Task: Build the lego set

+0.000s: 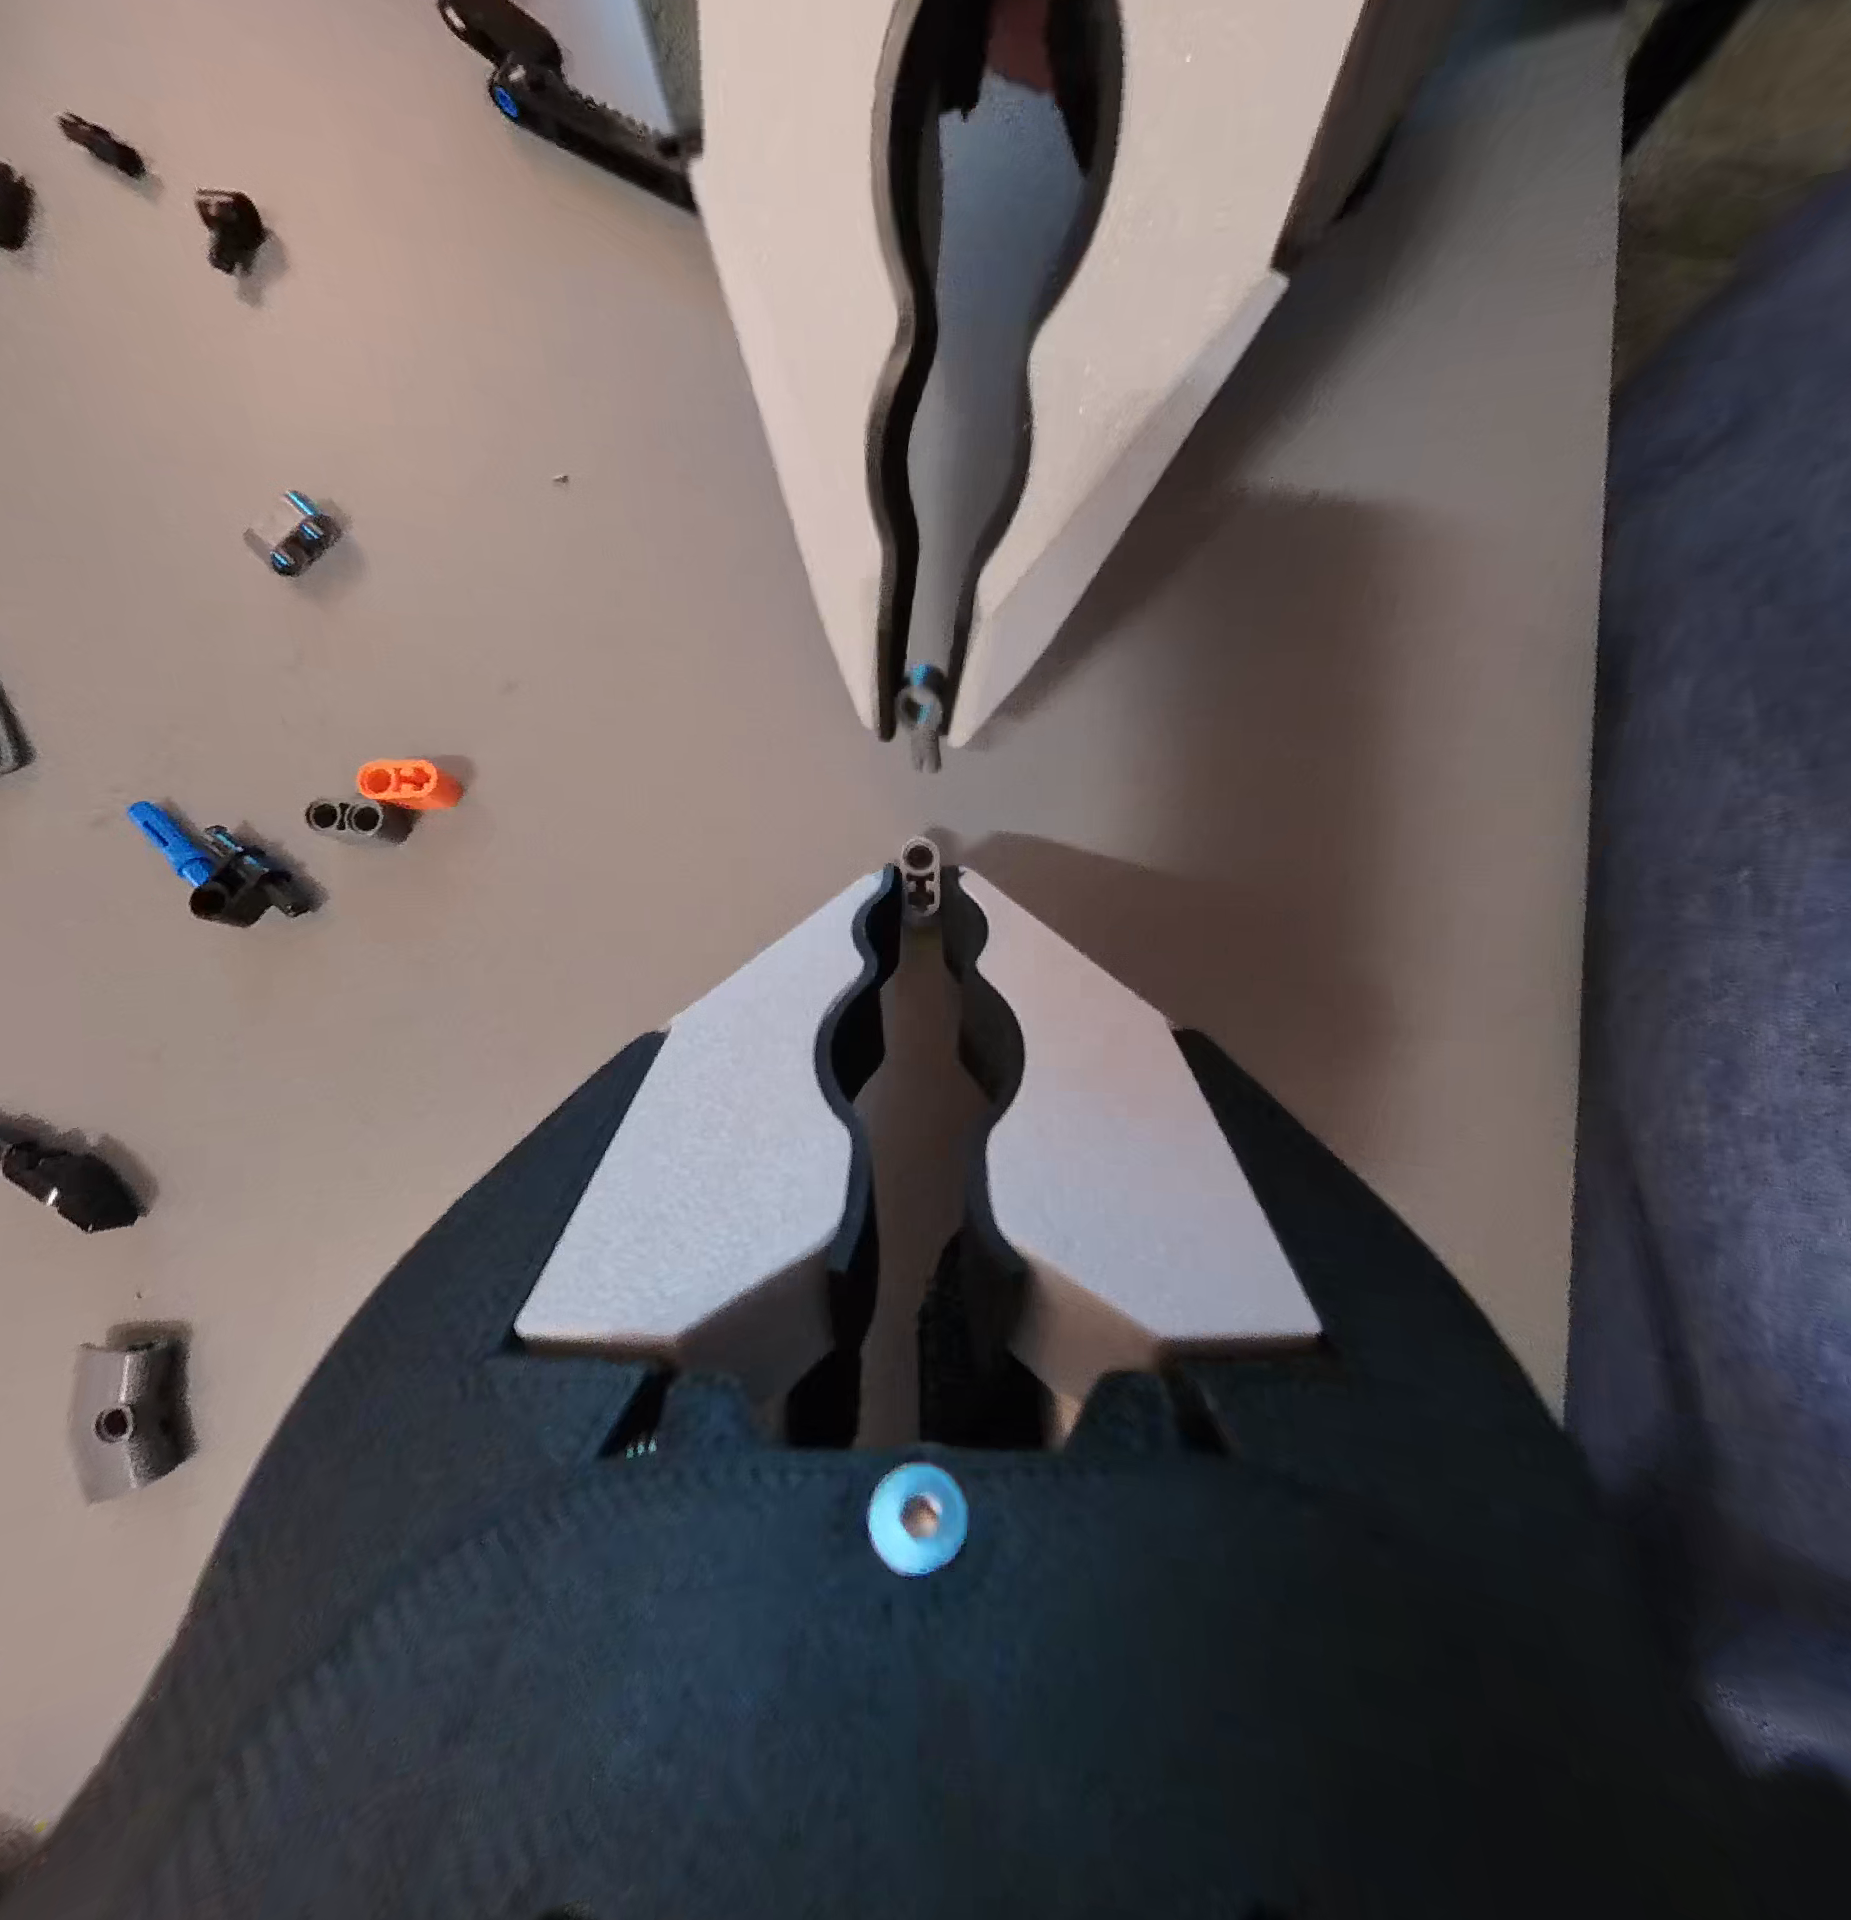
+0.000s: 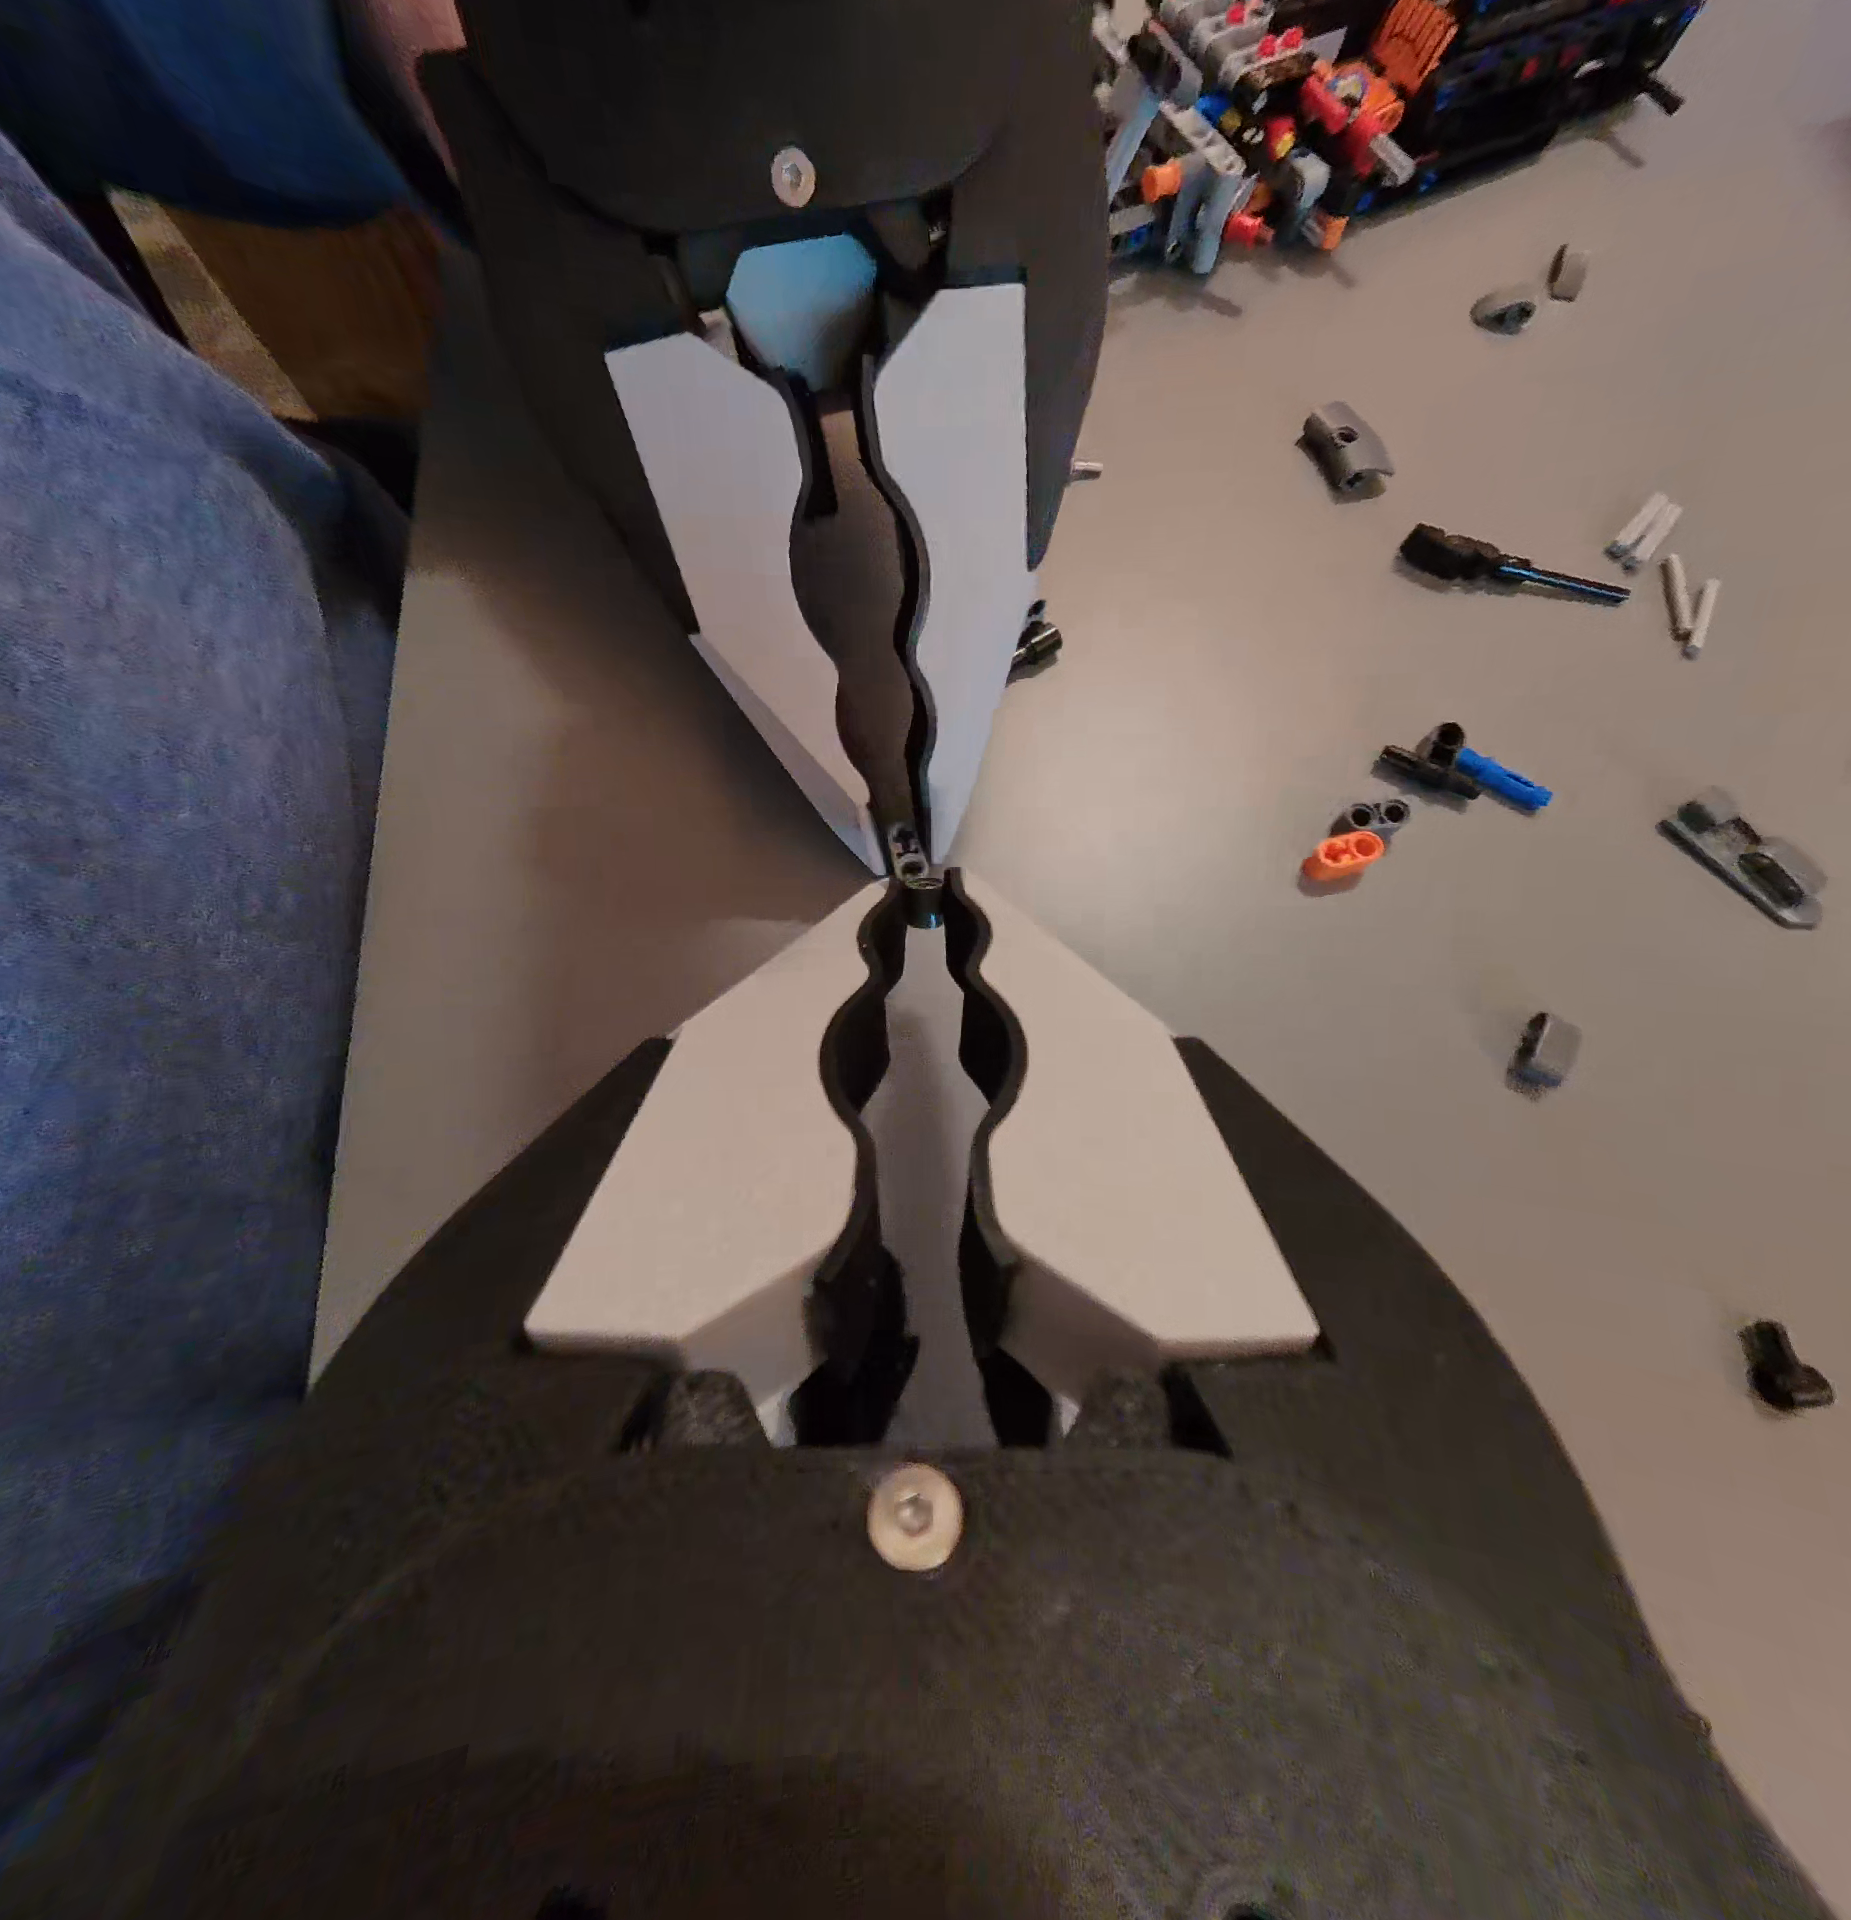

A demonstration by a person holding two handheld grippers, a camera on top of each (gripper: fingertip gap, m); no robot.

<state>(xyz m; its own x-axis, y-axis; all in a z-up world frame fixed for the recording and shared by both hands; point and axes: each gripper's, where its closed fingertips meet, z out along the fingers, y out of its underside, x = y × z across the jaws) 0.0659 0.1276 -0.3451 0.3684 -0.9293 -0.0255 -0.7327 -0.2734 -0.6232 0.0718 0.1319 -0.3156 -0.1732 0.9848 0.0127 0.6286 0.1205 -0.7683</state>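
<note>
Left wrist view: left gripper (image 1: 922, 883) is clamped on a small grey connector (image 1: 919, 878), which pokes out past the tips. Right gripper (image 1: 923, 717) comes in from the top, tip to tip, pinching a dark pin piece (image 1: 922, 717); small gap between the two parts. Both sit above the beige table (image 1: 609, 582), near its edge. Loose parts off to the side: orange connector (image 1: 410, 782), blue pin (image 1: 168, 831), grey curved panel (image 1: 131, 1408).

Right wrist view: right gripper (image 2: 923, 902) is closed on the dark pin piece (image 2: 923, 900). Left gripper (image 2: 905, 840) opposite holds the grey connector (image 2: 905, 837); the parts look just touching or nearly so, can't tell which. Partly built lego model (image 2: 1368, 114) at the far end of the table (image 2: 1264, 1143). Orange connector (image 2: 1342, 860) and blue pin (image 2: 1503, 779) lie well apart from the grippers.
</note>
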